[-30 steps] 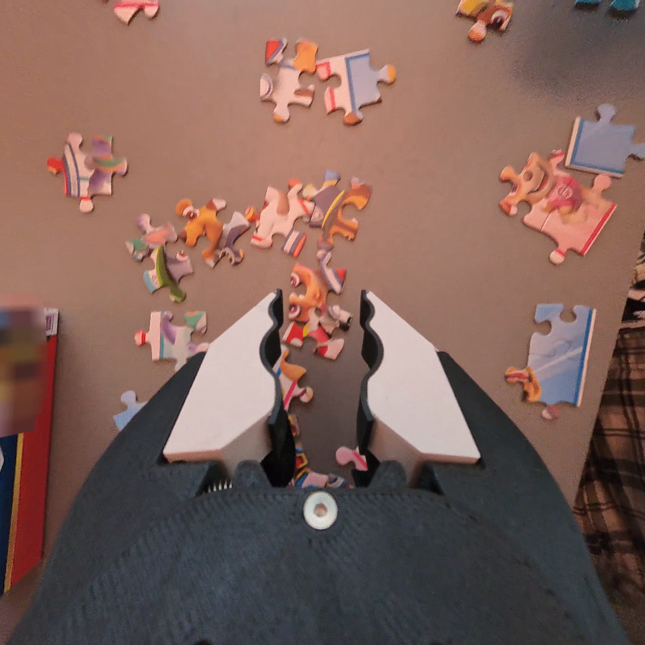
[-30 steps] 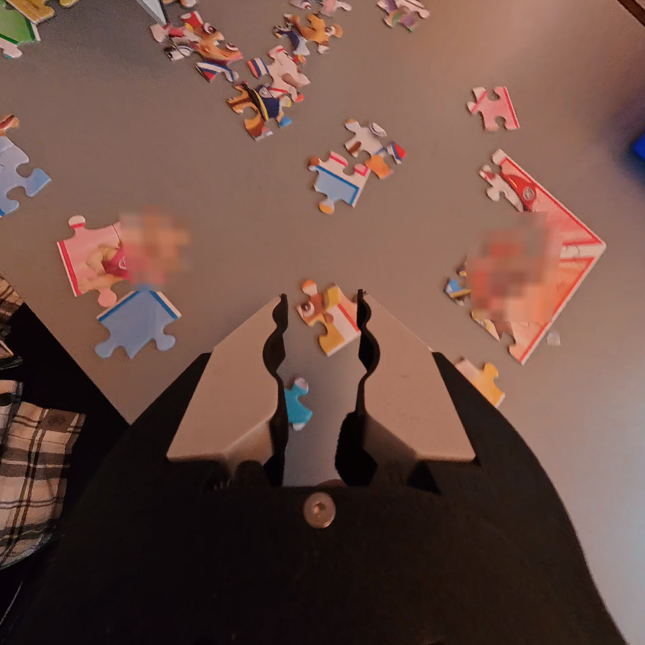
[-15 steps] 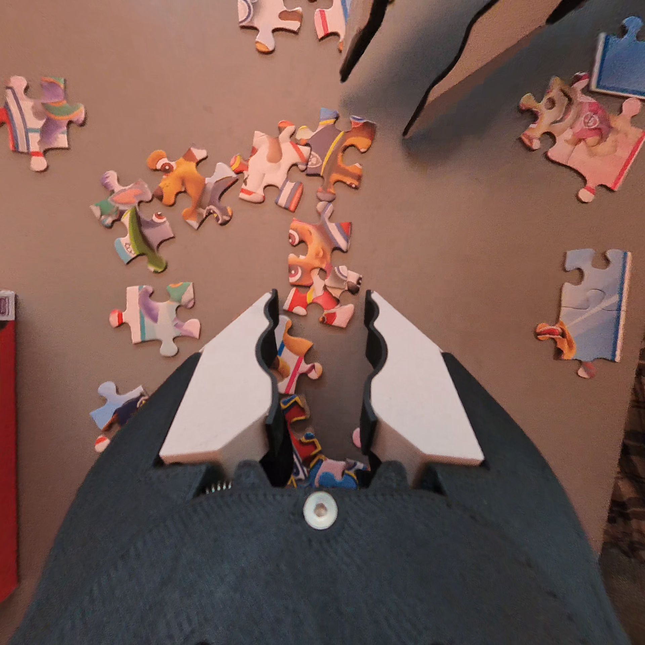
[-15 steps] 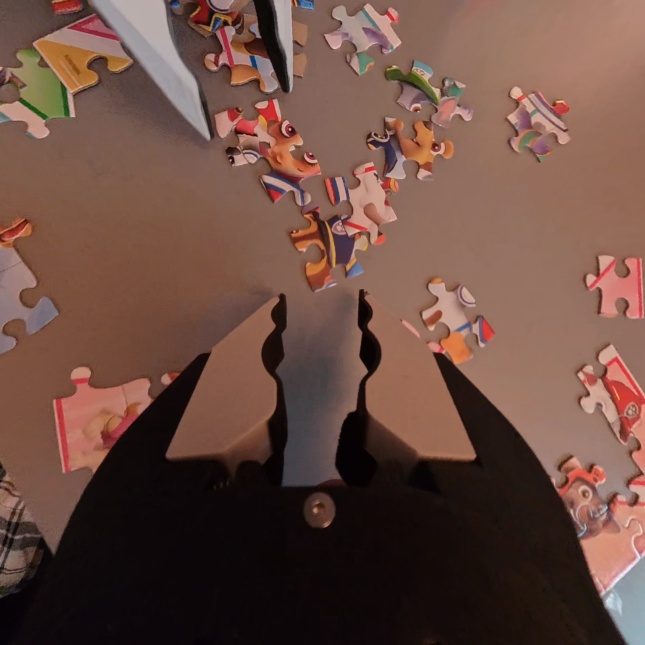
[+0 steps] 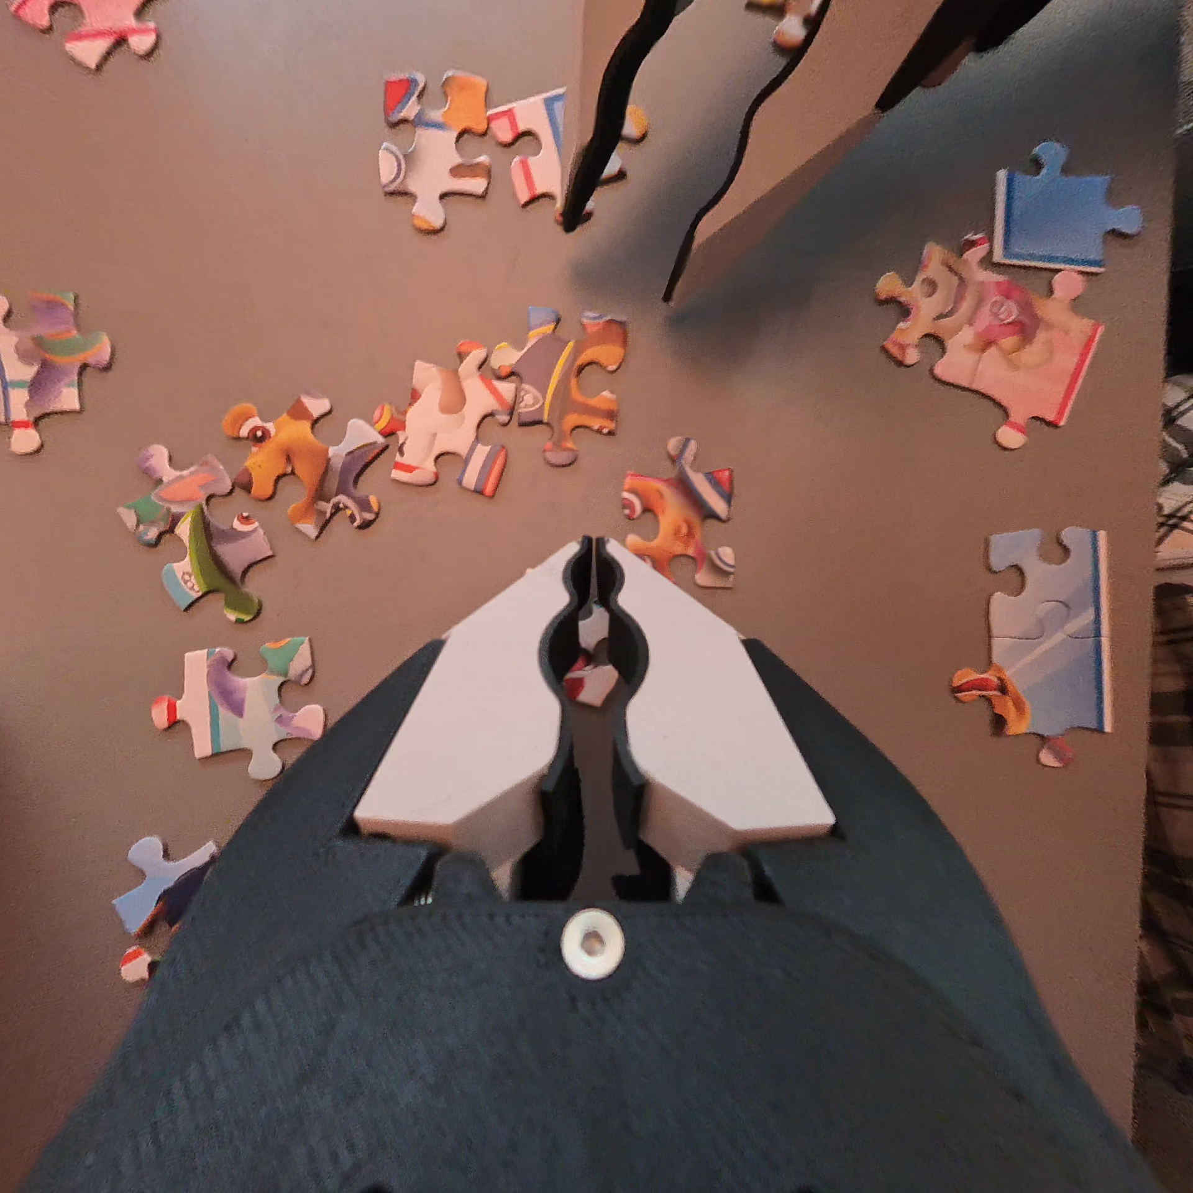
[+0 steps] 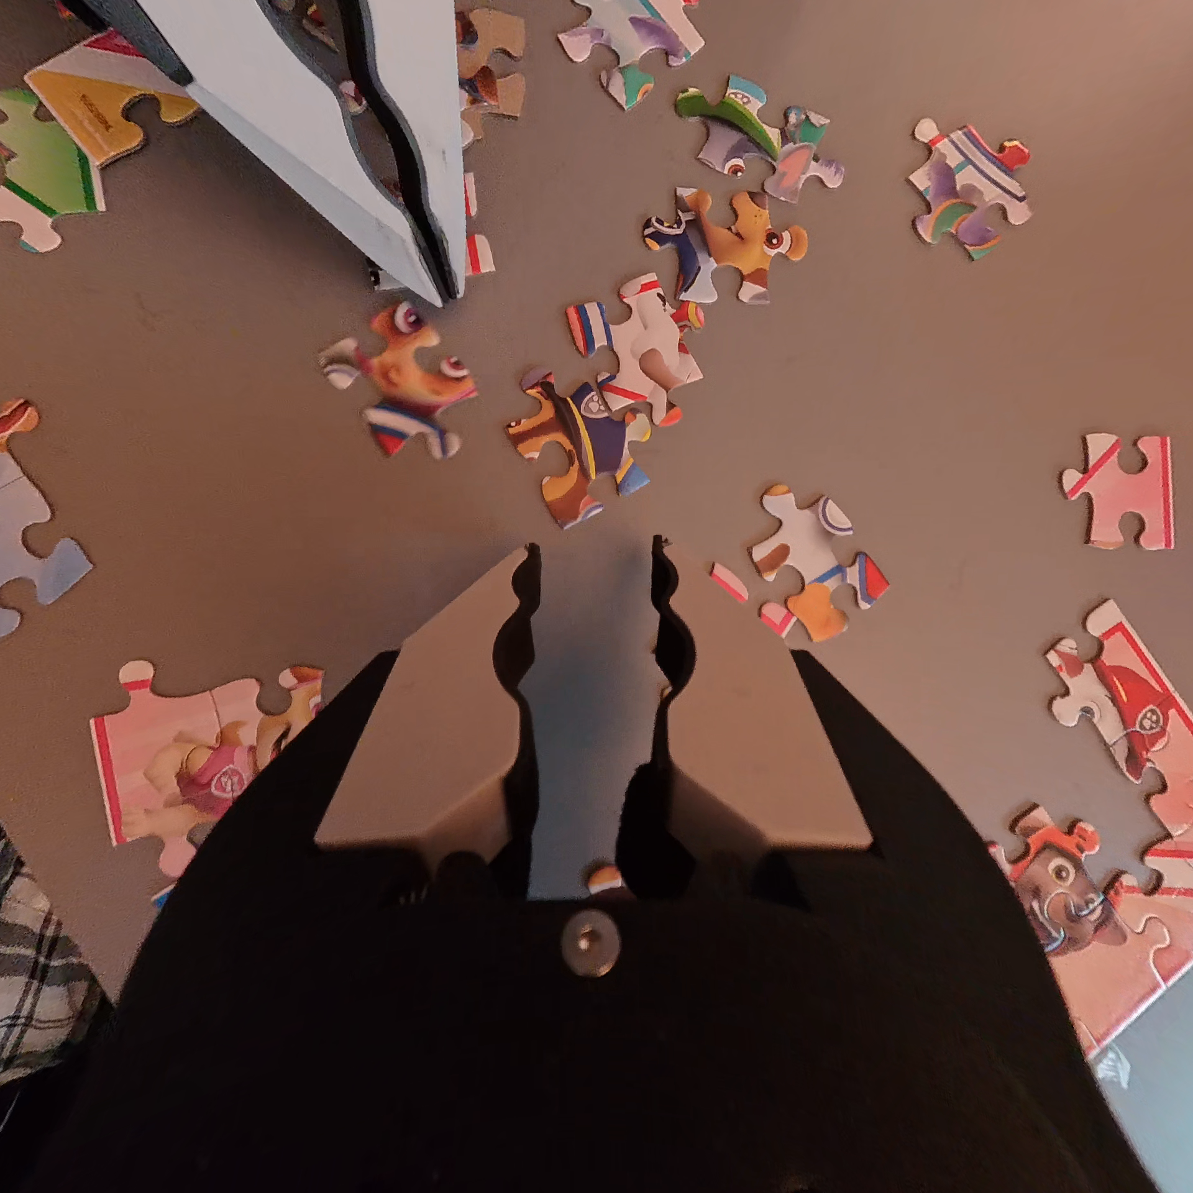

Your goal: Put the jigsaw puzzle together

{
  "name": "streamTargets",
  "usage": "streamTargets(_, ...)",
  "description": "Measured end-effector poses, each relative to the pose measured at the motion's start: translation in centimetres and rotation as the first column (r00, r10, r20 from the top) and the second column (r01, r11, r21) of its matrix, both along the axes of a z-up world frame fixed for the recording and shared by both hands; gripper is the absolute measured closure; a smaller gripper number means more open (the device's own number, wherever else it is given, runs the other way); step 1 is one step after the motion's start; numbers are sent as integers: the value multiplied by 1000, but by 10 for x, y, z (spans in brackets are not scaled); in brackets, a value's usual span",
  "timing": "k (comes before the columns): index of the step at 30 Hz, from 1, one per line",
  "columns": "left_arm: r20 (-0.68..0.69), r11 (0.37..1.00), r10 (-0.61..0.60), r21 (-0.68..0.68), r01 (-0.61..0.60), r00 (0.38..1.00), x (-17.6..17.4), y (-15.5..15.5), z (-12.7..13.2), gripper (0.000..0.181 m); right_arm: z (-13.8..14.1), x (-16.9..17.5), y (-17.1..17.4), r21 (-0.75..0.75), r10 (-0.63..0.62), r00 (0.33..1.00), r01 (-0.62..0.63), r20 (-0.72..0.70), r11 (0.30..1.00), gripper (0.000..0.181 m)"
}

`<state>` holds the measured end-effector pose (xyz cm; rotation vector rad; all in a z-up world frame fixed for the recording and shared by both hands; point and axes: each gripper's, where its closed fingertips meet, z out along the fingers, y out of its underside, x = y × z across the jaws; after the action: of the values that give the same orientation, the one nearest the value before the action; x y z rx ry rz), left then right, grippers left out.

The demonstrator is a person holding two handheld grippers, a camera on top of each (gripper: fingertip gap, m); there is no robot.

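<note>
Gripping a small red-and-white piece [image 5: 591, 671], left tool [image 5: 592, 541] sits clamped on it over the tabletop [image 5: 807, 452]; right tool [image 6: 594, 549] gapes empty; next it probably needs matching to the orange dog piece [image 5: 678, 516] nearby.

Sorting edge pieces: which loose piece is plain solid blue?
The solid blue piece at the far right, touching the pink cluster; every other piece carries cartoon artwork.

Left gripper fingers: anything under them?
Yes. Under the shut left gripper, a red-and-white puzzle piece shows through the oval gap between the fingers. The fingers cover the rest, so its outline and any grip on it can't be seen.
</note>
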<state>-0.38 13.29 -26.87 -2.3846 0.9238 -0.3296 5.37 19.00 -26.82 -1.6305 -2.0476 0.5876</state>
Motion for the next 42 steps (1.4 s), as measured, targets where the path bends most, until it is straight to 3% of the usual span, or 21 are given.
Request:
streamTargets(8, 25, 994, -96, -52, 97, 995, 33, -13, -8, 174, 2, 7, -9, 16, 36, 999, -36, 14, 999, 148)
streamTargets(15, 48, 1000, -14, -26, 15, 999, 9, -7, 2, 167, -6, -17, -1, -28, 33, 999, -32, 9, 999, 147)
streamTargets(19, 49, 1000, 12, -18, -11, 999, 2, -4, 3, 166, -8, -23, -4, -49, 71, 997, -71, 14, 996, 167)
streamTargets(26, 66, 1000, 16, -4, -16, 998, -2, -6, 10, 164, -8, -16, -9, -41, 92, 995, -91, 28, 995, 181)
streamTargets(29, 58, 1000, -9, -11, 10, 998, 3, -9, 9, 162, -6, -12, -9, -37, 93, 995, -92, 40, 995, 177)
streamTargets(31, 56, 1000, -20, -18, 21, 998, 7, -10, 7, 161, -3, -17, -6, -17, 79, 997, -78, 19, 997, 154)
streamTargets(34, 45, 999, -31, -27, 32, 999, 10, -10, 3, 160, -6, -21, -8, -31, 108, 994, -107, 28, 994, 142)
streamTargets(42, 48, 999, -31, -35, 32, 998, 9, -11, 2, 158, -8, -27, -7, -123, 118, 993, -115, 15, 986, 163)
